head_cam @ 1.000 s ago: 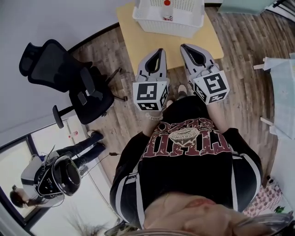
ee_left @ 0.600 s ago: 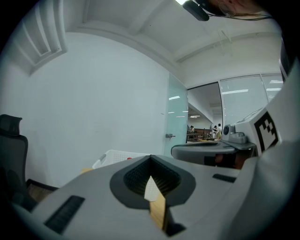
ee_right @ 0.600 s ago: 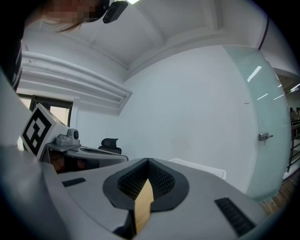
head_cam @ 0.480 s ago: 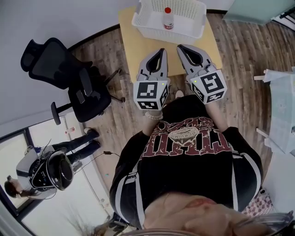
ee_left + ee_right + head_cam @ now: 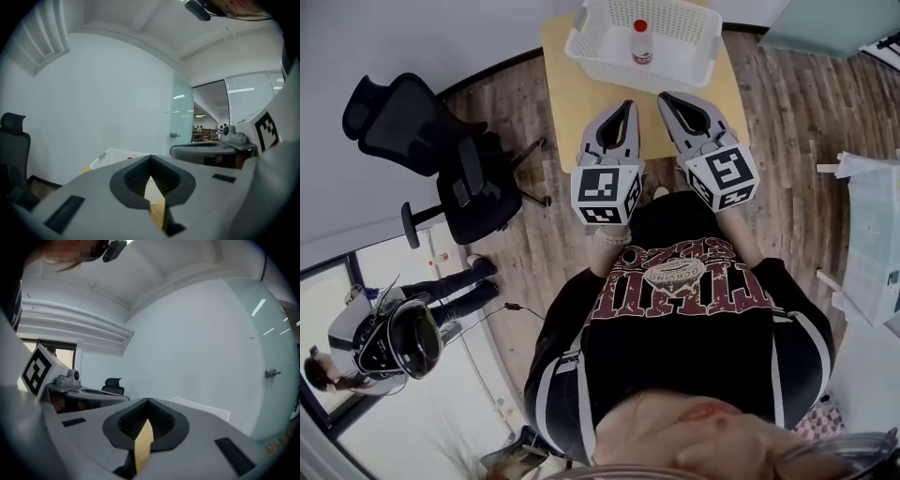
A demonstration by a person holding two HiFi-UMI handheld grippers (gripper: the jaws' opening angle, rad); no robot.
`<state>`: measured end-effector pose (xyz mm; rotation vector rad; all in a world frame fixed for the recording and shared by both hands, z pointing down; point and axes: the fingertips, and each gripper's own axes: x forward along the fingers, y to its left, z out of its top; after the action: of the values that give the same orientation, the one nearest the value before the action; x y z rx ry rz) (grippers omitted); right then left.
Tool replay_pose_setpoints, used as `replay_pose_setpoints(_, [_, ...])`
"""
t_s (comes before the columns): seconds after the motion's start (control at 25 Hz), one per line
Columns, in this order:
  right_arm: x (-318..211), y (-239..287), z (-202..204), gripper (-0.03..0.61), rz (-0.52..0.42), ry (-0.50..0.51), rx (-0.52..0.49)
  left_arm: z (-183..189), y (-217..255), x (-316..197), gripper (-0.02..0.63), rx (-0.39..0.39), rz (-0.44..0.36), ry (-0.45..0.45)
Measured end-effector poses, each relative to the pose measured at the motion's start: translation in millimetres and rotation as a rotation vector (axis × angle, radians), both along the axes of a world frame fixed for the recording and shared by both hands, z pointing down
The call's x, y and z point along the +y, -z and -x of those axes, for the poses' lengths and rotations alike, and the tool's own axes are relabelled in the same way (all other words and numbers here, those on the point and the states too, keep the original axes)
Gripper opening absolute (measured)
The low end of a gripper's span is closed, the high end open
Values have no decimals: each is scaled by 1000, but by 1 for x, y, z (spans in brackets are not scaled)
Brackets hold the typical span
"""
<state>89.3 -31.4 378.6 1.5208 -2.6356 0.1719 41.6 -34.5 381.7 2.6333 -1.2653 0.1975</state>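
Observation:
Both grippers are held side by side in front of the person's chest, pointing at a small wooden table [image 5: 581, 89]. My left gripper [image 5: 625, 106] is shut and holds nothing; its tip hangs over the table's near part. My right gripper [image 5: 667, 97] is also shut and holds nothing. At the table's far end stands a white plastic basket [image 5: 609, 49] with a small red-capped bottle [image 5: 641, 43] upright in it. The basket's rim [image 5: 115, 154] shows beyond the left gripper [image 5: 151, 157], and again as a white rim [image 5: 202, 408] beyond the right gripper [image 5: 148, 400].
A black office chair [image 5: 441, 159] stands left of the table on the wooden floor. A person [image 5: 389, 342] wearing a head-mounted rig stands at the lower left. A white table [image 5: 872, 225] lies at the right edge. A white wall and a glass door [image 5: 182, 122] are ahead.
The head view has tipped slightly, so the basket and bottle show more fully. Both grippers stay shut and side by side, hardly moved.

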Motion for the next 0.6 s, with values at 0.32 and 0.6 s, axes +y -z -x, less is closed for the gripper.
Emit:
replay_pose_setpoints(0.32, [-7, 1, -12, 17, 2, -30, 0, -7, 3, -10, 48, 4, -2, -16])
replay_pose_setpoints(0.6, [-22, -2, -12, 17, 10, -65, -3, -11, 6, -26, 48, 1, -13, -65])
